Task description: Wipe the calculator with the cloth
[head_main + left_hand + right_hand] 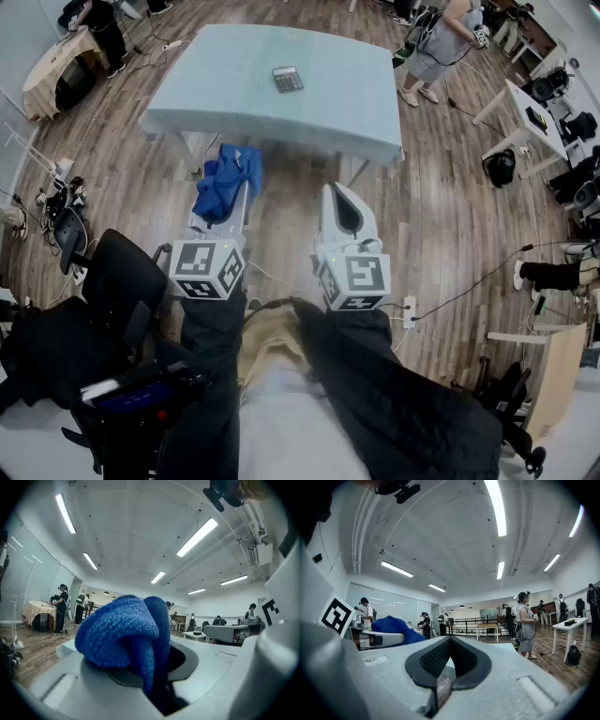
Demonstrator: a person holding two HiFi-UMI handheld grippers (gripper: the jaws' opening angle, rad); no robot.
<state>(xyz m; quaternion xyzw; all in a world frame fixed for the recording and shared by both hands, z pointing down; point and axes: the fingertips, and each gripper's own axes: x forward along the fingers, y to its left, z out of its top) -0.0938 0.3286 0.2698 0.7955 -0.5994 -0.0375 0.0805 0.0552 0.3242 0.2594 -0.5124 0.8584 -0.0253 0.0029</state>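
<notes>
Blue terry cloth (125,634) bulges out of the left tongs (228,187), whose jaws are clamped on a fold of it. The wad is held in the air above the wood floor (281,230), short of the near edge of the pale worktop (216,94). The calculator (288,79) lies flat towards the far middle of that worktop, well apart from the cloth and both tongs. Just beside the left pair, the right tongs (450,640) have their jaws pressed together with nothing between them. A person (441,42) stands beyond the worktop's far right corner.
</notes>
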